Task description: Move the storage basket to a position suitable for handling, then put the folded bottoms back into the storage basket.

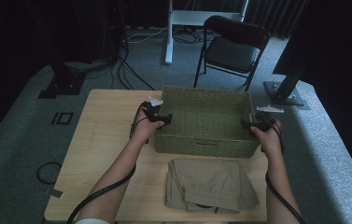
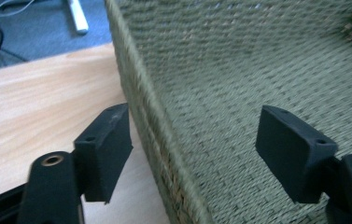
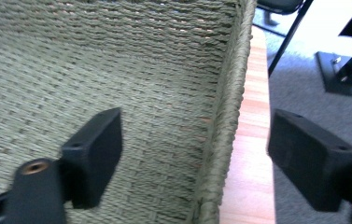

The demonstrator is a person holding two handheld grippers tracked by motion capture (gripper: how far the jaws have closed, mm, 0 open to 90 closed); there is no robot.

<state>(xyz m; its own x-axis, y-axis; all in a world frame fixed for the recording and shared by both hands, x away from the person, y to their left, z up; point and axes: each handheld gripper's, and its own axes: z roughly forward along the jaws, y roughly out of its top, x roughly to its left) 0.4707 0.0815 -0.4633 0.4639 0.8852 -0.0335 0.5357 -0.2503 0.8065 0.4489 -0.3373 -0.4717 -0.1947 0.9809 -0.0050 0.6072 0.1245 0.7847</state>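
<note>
Two grippers stand at the two short walls of one woven green basket, which sits on the wooden table toward its far edge, a little right of the middle. The left gripper is at the basket's left wall, near the front left corner of the basket. In the left gripper view its jaws are spread wide, and the rim of the basket runs up between them: one jaw is outside over the table, the other is inside over the woven bottom. The jaws do not touch the wall; nothing is grasped.

The right gripper is at the right wall in the same way. In the right gripper view its jaws are also wide apart, with the basket's rim between them, one jaw inside and one outside over the table edge. It grips nothing either.

Inside, the basket looks bare: I see woven bottom and walls and no object in it.

Just in front of the basket, near the table's near edge, lies a folded khaki garment, perhaps trousers. Its far side is just beside the basket's front wall; I cannot tell if they touch.

Behind the table, on the grey carpet, stands a black folding chair, well apart from the table.
</note>
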